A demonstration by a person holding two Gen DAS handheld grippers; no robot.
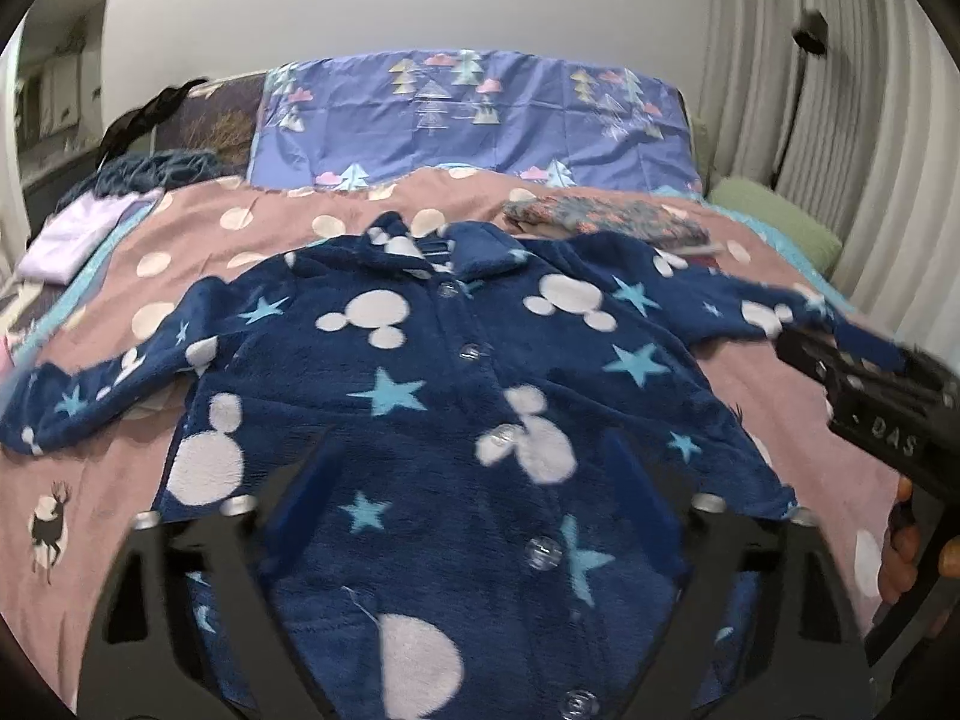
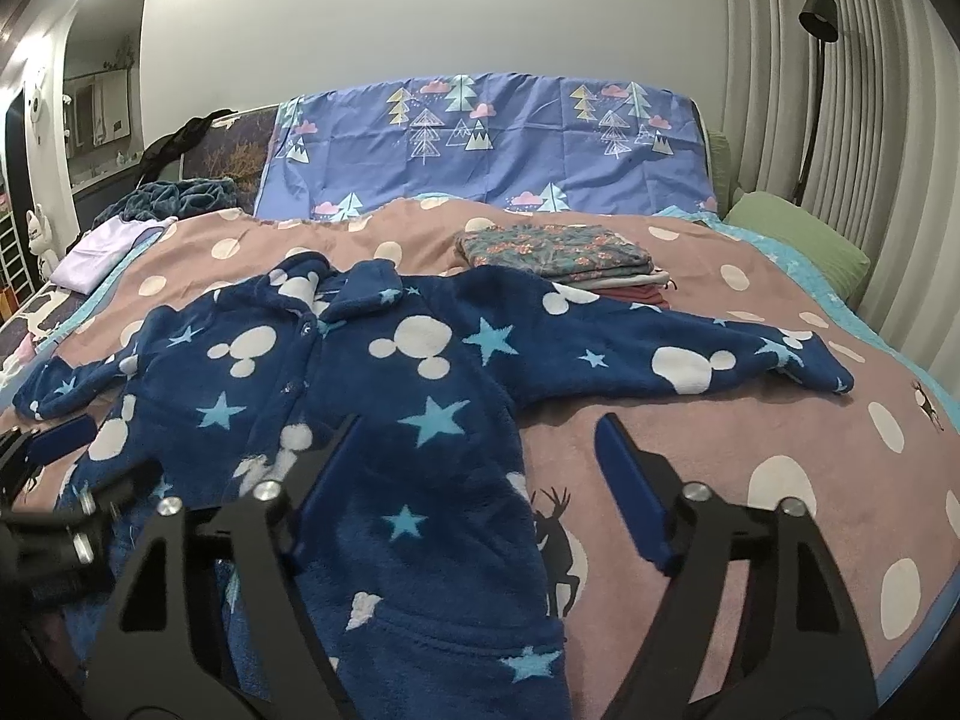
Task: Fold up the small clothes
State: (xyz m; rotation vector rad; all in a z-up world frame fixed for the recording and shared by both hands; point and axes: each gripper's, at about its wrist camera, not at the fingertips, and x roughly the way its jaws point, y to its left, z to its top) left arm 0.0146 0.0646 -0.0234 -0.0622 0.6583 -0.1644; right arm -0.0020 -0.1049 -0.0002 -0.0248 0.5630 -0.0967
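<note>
- A navy fleece baby jacket [image 2: 384,396] lies front-up and spread flat on a pink polka-dot blanket [image 2: 720,480], both sleeves stretched out to the sides, collar toward the headboard.
- Its print shows white mouse-head shapes and light-blue stars; a row of clear buttons [image 1: 543,552] runs down the front placket.
- The left gripper [image 1: 474,516] hovers over the lower front of the jacket with its blue-padded jaws standing wide apart; the fleece shows between them, but the pads press on nothing.
- The right gripper [image 2: 480,480] sits at the jacket's right-hand edge, jaws likewise spread wide, one finger over the fleece and the other over bare blanket; it grips nothing.
- In the left wrist view the right gripper's black body [image 1: 870,396] enters from the right, held by a hand [image 1: 906,552]; raised letters on it seem to read "DAS", though blur makes this uncertain.
- In the right wrist view the left gripper's blue fingertip [image 2: 63,438] shows at the left edge, near the jacket's left sleeve.
- A stack of folded clothes [image 2: 558,258], topped by a floral piece, rests on the blanket beyond the jacket's right sleeve.
- A folded lilac garment [image 2: 96,252] lies at the far left of the bed.
- A purple sheet with pine trees and clouds [image 2: 480,144] covers the head end.
- A green pillow [image 2: 798,234] lies beside the curtain, near a black floor lamp [image 2: 819,12].
- A black deer silhouette [image 2: 558,546] is printed on the blanket.
</note>
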